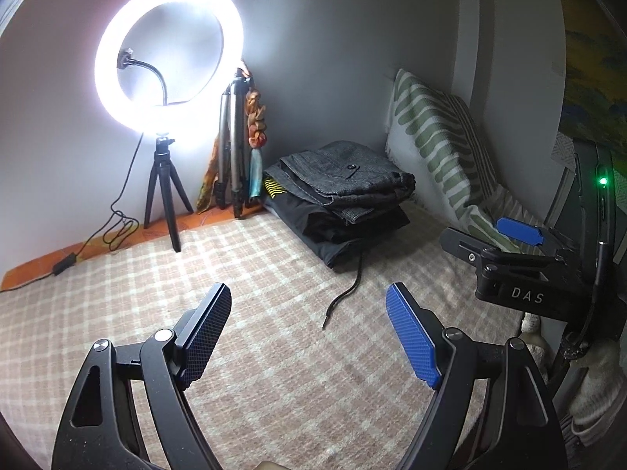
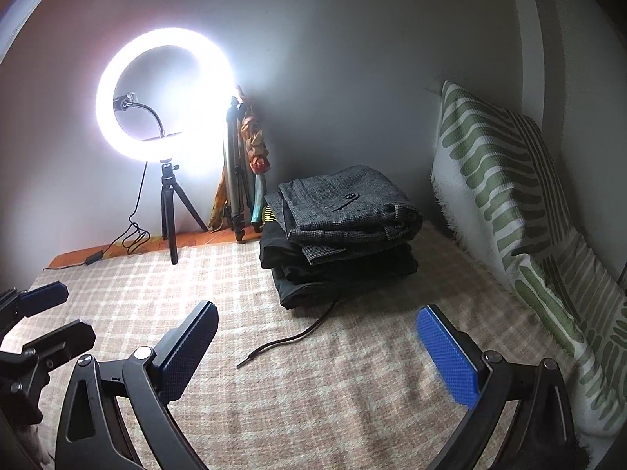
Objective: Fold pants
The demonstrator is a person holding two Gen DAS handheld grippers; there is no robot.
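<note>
A stack of folded pants lies at the far side of the checked blanket, grey tweed pants on top and black ones under them; it also shows in the right wrist view. A black drawstring trails from the stack toward me, also in the right wrist view. My left gripper is open and empty, hovering over the blanket short of the stack. My right gripper is open and empty, also short of the stack. The right gripper shows at the right in the left wrist view.
A lit ring light on a small tripod stands at the back left, its cable on the bed. A folded silver tripod leans in the corner. A green-striped pillow lines the right wall. The checked blanket covers the bed.
</note>
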